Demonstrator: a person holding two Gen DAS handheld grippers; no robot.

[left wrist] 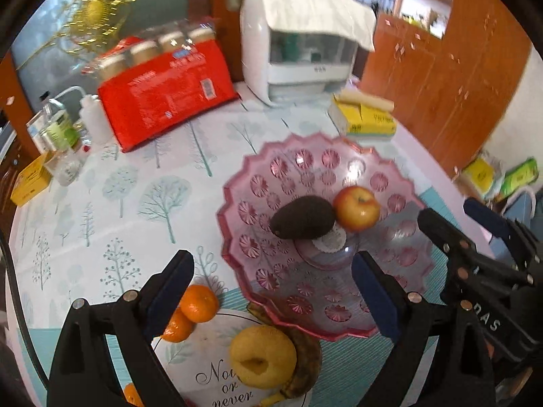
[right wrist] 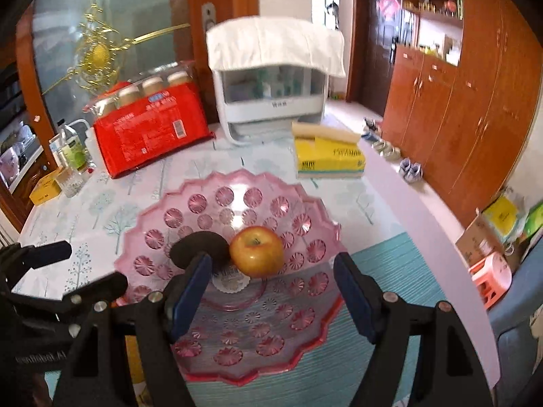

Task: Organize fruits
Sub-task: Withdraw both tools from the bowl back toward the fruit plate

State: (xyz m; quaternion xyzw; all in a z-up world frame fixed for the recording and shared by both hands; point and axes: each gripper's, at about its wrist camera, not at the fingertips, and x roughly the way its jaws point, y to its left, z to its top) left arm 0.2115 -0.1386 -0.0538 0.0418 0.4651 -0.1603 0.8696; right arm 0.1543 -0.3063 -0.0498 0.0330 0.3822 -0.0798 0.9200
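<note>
A pink glass fruit dish [left wrist: 305,169] [right wrist: 237,356] stands on the tree-print tablecloth. A dark avocado [left wrist: 302,217] [right wrist: 198,247] and a red-yellow apple [left wrist: 356,208] [right wrist: 256,251] lie touching at its centre. My left gripper [left wrist: 273,264] hangs open above the dish's near-left rim, with nothing between its fingers. Below it a white printed plate [left wrist: 190,366] carries a yellow fruit [left wrist: 261,356], a browned banana [left wrist: 307,363] and two tangerines [left wrist: 198,303] at its edge. My right gripper [right wrist: 273,263] is open and empty above the dish's near side, just short of the apple.
At the back stand a red pack of bottles [left wrist: 163,98], a white cloth-covered appliance [left wrist: 298,54] and a yellow tissue box [left wrist: 366,118]. Small bottles [left wrist: 61,132] and a yellow box [left wrist: 30,183] crowd the left edge. The table's edge [right wrist: 424,210] curves along the right, wooden cabinets beyond.
</note>
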